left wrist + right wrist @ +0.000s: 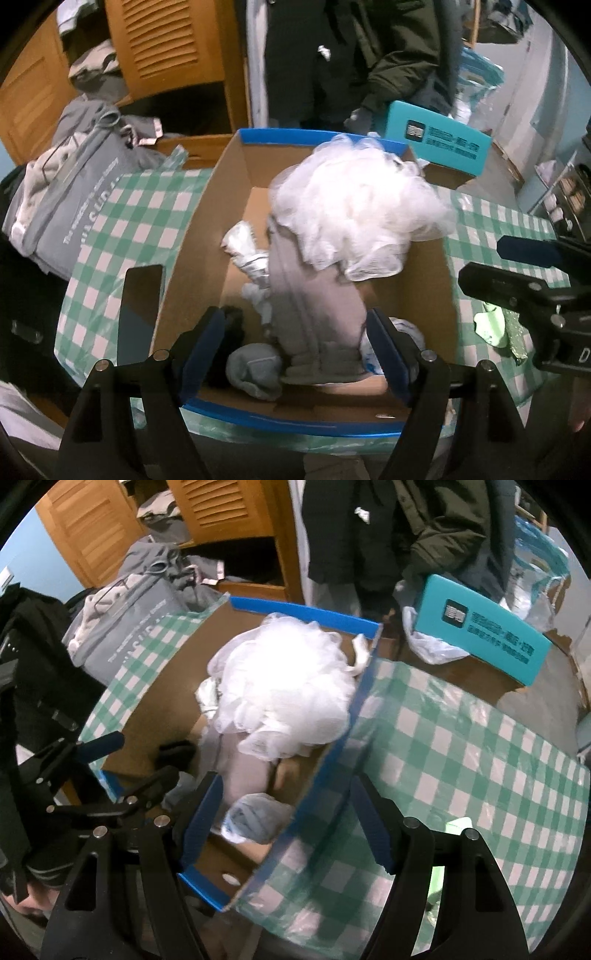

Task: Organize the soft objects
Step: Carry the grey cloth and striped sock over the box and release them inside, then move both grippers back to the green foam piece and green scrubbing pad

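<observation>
A white mesh bath pouf [354, 206] lies on a grey-beige folded cloth [314, 306] inside the blue-rimmed cardboard box [192, 236] on the green-checked surface [125, 229]. The left gripper [295, 354] hangs over the box, jaws wide and pressing on nothing. The right gripper [284, 819], jaws wide too, straddles the box's right wall.

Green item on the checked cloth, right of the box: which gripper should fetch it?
Right, probably. The right gripper straddles the cardboard box's right wall, nearest the small green item; left gripper hangs open over the box.
</observation>
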Motion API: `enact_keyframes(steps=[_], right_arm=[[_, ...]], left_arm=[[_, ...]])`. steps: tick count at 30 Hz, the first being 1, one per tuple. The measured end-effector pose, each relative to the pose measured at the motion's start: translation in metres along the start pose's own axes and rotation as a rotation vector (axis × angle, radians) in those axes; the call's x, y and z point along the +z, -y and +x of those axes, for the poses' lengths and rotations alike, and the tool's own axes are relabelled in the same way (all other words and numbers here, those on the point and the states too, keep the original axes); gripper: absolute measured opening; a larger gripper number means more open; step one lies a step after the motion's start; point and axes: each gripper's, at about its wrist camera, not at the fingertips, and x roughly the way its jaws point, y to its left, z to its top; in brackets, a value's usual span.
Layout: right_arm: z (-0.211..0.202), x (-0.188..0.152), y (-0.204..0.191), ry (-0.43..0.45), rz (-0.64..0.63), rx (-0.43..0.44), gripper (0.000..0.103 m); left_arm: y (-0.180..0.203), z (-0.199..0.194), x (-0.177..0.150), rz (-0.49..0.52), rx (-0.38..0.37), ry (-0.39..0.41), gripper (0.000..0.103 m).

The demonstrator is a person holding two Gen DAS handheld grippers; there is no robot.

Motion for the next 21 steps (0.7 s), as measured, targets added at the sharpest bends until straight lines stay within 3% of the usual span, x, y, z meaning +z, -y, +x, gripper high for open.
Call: enact_keyframes(steps=[21], right_arm=[[-0.041,-0.027,0.066,0.053,0.106,-0.06,0.073]], left_arm=[[0.069,-0.009,0.002,0.146,-0.028,0.017,0.08]])
